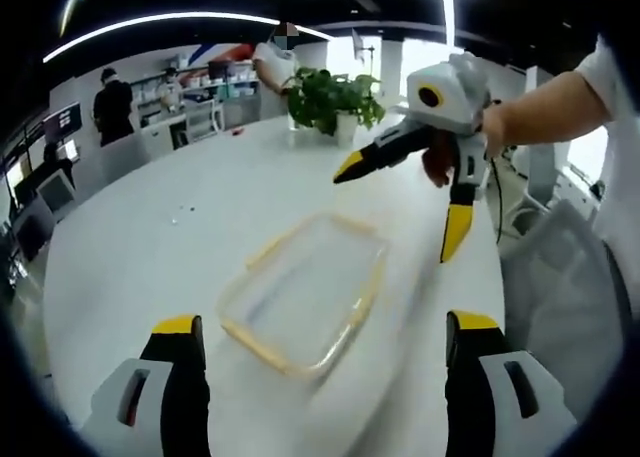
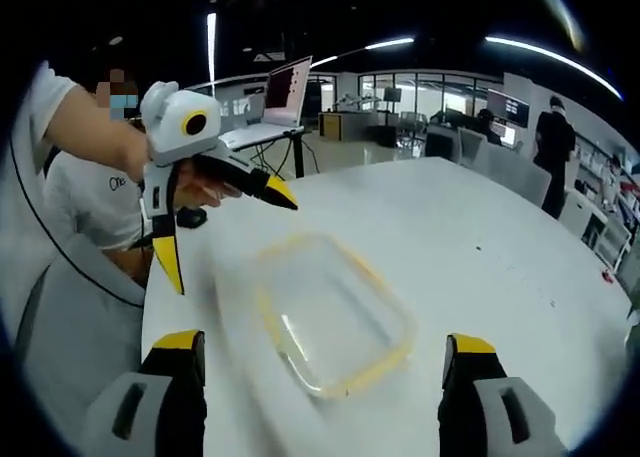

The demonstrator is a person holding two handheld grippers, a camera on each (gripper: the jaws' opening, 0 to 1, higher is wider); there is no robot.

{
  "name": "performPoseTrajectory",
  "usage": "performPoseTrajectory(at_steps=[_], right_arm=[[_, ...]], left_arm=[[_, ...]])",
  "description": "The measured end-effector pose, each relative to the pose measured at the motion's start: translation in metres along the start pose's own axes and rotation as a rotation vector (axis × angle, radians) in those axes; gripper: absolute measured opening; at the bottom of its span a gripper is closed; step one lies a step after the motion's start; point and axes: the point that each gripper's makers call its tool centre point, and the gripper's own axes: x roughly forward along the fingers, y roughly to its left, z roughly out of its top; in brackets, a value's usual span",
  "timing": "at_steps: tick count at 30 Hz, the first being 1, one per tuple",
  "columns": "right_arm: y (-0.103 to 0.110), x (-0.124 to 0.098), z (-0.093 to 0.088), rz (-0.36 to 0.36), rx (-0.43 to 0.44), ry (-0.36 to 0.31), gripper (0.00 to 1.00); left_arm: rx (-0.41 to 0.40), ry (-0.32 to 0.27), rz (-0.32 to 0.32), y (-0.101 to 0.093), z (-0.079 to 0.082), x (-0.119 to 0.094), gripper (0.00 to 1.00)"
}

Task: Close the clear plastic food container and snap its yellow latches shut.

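Observation:
A clear plastic container [image 1: 305, 297] with a yellow rim lies flat on the white table [image 1: 150, 227], blurred, just ahead of my left gripper [image 1: 322, 327], whose yellow-tipped jaws stand wide open on either side of it. My right gripper [image 1: 400, 212], held in a hand, hovers open above the container's far right corner. In the right gripper view the container [image 2: 335, 317] lies between my right gripper's [image 2: 322, 342] open jaws, and the left gripper [image 2: 228, 239] hangs open over its far left side. I cannot tell how the latches stand.
A potted plant [image 1: 335, 102] stands at the table's far side. A laptop [image 2: 285, 87] sits beyond the table [image 2: 480, 227]. Grey chairs [image 1: 560, 277] [image 2: 70, 317] flank the near edge. People stand in the background.

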Motion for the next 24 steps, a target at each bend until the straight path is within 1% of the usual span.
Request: performPoseTrajectory(at_steps=[8, 13, 18, 19, 24], right_arm=[[0.012, -0.011, 0.006, -0.004, -0.010, -0.021, 0.99], [0.020, -0.019, 0.009, -0.016, -0.019, -0.031, 0.99], [0.027, -0.029, 0.007, -0.031, -0.020, -0.031, 0.99], [0.029, -0.030, 0.007, -0.032, -0.019, -0.031, 0.99], [0.040, -0.039, 0.002, -0.039, -0.010, -0.034, 0.99]], left_arm=[[-0.018, -0.002, 0.029, -0.009, 0.001, -0.010, 0.99], [-0.023, -0.005, 0.036, -0.021, 0.001, -0.017, 0.99], [-0.019, 0.000, 0.051, -0.034, -0.002, -0.022, 0.99], [-0.018, -0.007, 0.050, -0.039, -0.002, -0.024, 0.99], [-0.032, -0.022, 0.061, -0.050, 0.001, -0.032, 0.99]])
